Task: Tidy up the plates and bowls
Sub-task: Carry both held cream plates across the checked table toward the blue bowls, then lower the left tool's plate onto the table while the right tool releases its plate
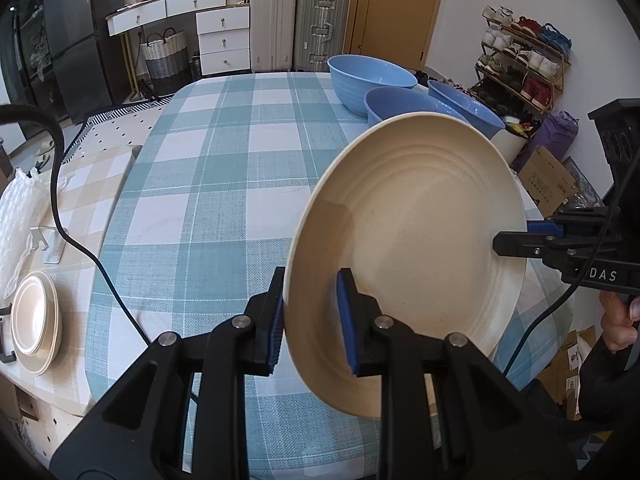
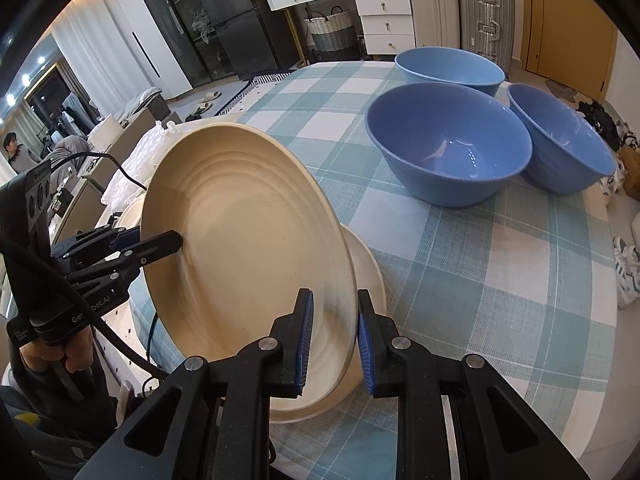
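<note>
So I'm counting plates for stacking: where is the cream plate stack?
In the left wrist view the plate stack sits at the far left edge, on the beige checked surface beside the blue checked table.

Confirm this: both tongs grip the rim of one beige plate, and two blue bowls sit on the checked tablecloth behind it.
Wrong on the bowls: three blue bowls sit on the tablecloth, as the right wrist view shows. Both the left tongs and right tongs do grip the beige plate.

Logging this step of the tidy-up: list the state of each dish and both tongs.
Large beige ridged plate: lifted, tilted, held at two rim spots.
Left tongs: shut on its rim.
Right tongs: shut on its rim.
Second beige plate: flat on checked tablecloth.
Three blue bowls: upright, empty.
Beige plate stack: resting on side counter.
</note>
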Demonstrator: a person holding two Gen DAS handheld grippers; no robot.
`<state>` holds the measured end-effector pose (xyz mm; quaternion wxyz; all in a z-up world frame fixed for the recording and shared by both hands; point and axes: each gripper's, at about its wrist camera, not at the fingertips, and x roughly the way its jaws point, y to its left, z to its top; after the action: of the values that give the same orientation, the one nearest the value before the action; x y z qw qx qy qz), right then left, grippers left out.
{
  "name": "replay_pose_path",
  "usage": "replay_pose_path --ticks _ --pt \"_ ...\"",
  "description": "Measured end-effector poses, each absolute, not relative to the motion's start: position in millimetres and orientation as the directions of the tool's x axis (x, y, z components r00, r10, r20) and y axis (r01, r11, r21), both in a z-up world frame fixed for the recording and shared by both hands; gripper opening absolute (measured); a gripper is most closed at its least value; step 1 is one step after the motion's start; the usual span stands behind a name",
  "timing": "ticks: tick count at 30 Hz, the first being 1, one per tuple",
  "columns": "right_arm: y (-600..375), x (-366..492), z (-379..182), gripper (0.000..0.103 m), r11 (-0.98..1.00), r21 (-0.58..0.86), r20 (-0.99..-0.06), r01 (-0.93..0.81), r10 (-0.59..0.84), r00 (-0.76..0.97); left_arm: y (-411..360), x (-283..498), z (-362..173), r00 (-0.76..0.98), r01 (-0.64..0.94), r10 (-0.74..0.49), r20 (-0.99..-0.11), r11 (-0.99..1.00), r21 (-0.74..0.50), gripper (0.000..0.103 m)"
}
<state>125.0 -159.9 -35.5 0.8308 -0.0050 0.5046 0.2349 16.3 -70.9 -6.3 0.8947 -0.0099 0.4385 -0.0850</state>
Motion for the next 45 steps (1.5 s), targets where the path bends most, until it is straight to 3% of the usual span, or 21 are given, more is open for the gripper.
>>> replay_pose_path --ticks 17,36,45 --pt "-165.7 130.7 -58.7 0.021 0.898 0.242 -0.864 -0.368 0.372 0.339 -72.5 33.4 -29.3 0.556 0.137 -0.166 -0.815 0.985 -0.107 0.021" --pt "-136.1 132.1 -75.5 0.023 0.919 0.005 -0.907 -0.395 0.17 0.385 -70.2 52.1 -59.7 0.495 0.139 -0.18 -0.85 0.982 -0.126 0.021" --pt "-131.8 134.3 -83.3 0.024 0.912 -0.041 -0.914 -0.408 0.13 0.384 -70.6 54.5 -70.1 0.475 0.132 -0.152 -0.867 0.986 -0.101 0.021"
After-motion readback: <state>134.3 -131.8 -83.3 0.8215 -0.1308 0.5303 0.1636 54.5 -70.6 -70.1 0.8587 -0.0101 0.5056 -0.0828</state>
